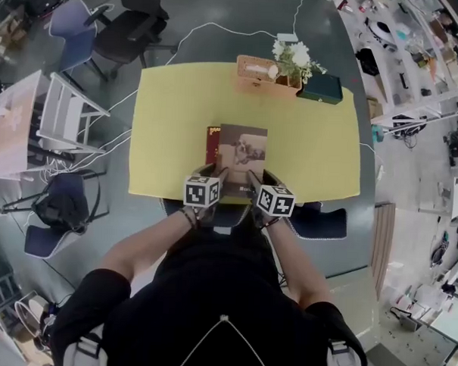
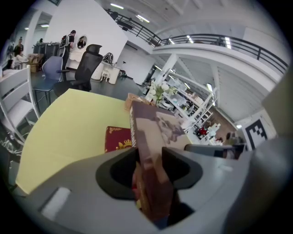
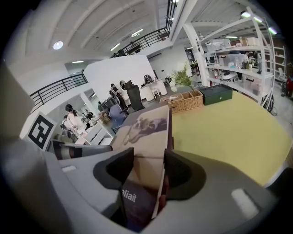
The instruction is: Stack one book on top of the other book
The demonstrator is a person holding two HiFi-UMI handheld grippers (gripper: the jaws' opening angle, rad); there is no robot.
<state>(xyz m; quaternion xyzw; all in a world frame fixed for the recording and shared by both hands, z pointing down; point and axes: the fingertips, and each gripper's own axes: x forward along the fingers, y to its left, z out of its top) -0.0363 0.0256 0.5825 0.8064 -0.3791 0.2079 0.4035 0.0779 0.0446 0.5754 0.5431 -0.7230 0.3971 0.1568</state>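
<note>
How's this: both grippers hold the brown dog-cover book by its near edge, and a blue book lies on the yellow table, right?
Wrong colour: it is a red book on the yellow table, not blue; the left gripper view shows it. The rest stands.

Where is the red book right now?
In the head view, the red book lies on the yellow table near its middle, showing just past the left edge of the brown book.
</note>
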